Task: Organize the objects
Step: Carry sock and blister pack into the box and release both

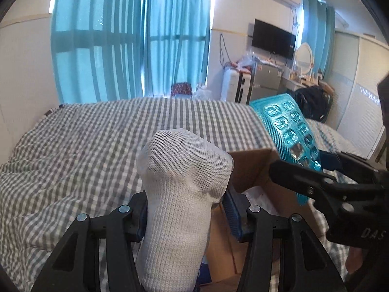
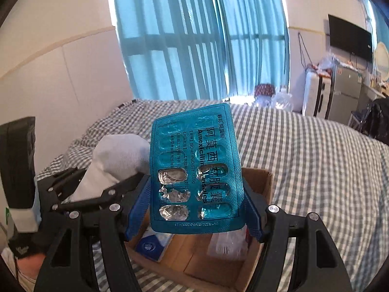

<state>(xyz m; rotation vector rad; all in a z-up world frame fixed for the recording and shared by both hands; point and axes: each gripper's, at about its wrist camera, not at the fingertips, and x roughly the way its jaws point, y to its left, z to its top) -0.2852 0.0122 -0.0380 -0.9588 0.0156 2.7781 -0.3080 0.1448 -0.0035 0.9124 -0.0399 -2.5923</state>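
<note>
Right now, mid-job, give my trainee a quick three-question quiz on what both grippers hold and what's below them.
1. True or false: the left gripper holds a white sock.
2. The right gripper holds: A) blue blister pack B) spoon C) cup?
3. Fill in: both items are held above an open cardboard ____ resting on the checked bedsheet.

Key: 1 true; 2 A; 3 box.
</note>
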